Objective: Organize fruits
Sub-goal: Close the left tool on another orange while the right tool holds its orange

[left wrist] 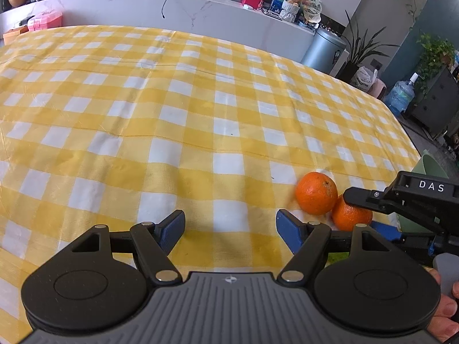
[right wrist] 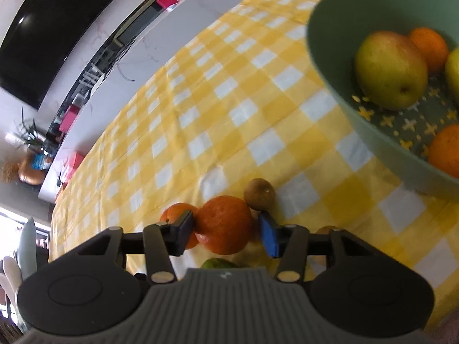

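Two oranges lie side by side on the yellow checked tablecloth (left wrist: 172, 114). The right gripper (right wrist: 226, 232) straddles the nearer orange (right wrist: 223, 223) (left wrist: 351, 218); its left pad sits close against the orange and its right pad stands a little off it. The other orange (right wrist: 175, 212) (left wrist: 316, 197) lies just outside the left finger. A brown kiwi (right wrist: 259, 194) sits just beyond, and a green fruit (right wrist: 218, 263) peeks out under the gripper body. The green bowl (right wrist: 324, 66) holds a yellow-green apple (right wrist: 391, 70) and two oranges. The left gripper (left wrist: 231, 229) hovers open over bare cloth, left of the oranges.
The right gripper (left wrist: 364, 212) reaches in from the right of the left wrist view, with the bowl's rim (left wrist: 430, 163) behind it. The table's right edge drops to the floor by a bin (left wrist: 324, 51), plants and a water bottle (left wrist: 400, 94). A cluttered white counter (left wrist: 172, 8) runs behind.
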Motion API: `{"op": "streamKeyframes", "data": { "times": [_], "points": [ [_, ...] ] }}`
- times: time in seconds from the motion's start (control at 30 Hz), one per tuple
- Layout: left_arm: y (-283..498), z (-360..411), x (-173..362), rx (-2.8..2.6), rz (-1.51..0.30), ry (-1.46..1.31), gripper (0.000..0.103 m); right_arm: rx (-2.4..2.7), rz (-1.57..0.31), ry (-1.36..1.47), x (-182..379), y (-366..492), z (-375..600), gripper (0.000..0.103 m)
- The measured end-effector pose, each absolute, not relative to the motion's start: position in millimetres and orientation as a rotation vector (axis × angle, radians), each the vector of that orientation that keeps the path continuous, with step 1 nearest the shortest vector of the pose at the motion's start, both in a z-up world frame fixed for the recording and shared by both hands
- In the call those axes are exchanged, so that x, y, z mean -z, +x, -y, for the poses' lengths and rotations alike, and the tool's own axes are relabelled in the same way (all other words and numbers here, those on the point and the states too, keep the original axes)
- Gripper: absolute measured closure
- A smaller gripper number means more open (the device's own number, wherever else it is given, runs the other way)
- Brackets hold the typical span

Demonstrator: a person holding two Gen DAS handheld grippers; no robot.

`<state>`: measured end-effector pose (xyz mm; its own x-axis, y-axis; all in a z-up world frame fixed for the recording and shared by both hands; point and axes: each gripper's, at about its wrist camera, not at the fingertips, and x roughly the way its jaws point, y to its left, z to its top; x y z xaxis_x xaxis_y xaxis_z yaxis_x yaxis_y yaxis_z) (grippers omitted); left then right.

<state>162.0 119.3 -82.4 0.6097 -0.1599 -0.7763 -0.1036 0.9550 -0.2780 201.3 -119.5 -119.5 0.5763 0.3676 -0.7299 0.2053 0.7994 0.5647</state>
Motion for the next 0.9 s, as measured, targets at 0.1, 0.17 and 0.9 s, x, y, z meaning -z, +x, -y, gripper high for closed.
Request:
{"op": "streamKeyframes", "data": {
  "times": [0.1,0.17,0.9],
  "points": [
    [161.3,-118.3,82.8,0.033,-0.916,-0.302,0.018,-0.093,-0.931,0.654,120.2,198.8,121.7,0.062],
    [160.2,-117.4,82.2,0.035,-0.906,-0.295,0.018,-0.098,-0.933,0.679,121.5,200.2,126.4,0.062],
    [155.9,-63.6,61.7,0.248,-0.728,-0.130,0.015,-0.161,-0.752,0.816,86.9,163.9,176.2,0.063]
  ]
}}
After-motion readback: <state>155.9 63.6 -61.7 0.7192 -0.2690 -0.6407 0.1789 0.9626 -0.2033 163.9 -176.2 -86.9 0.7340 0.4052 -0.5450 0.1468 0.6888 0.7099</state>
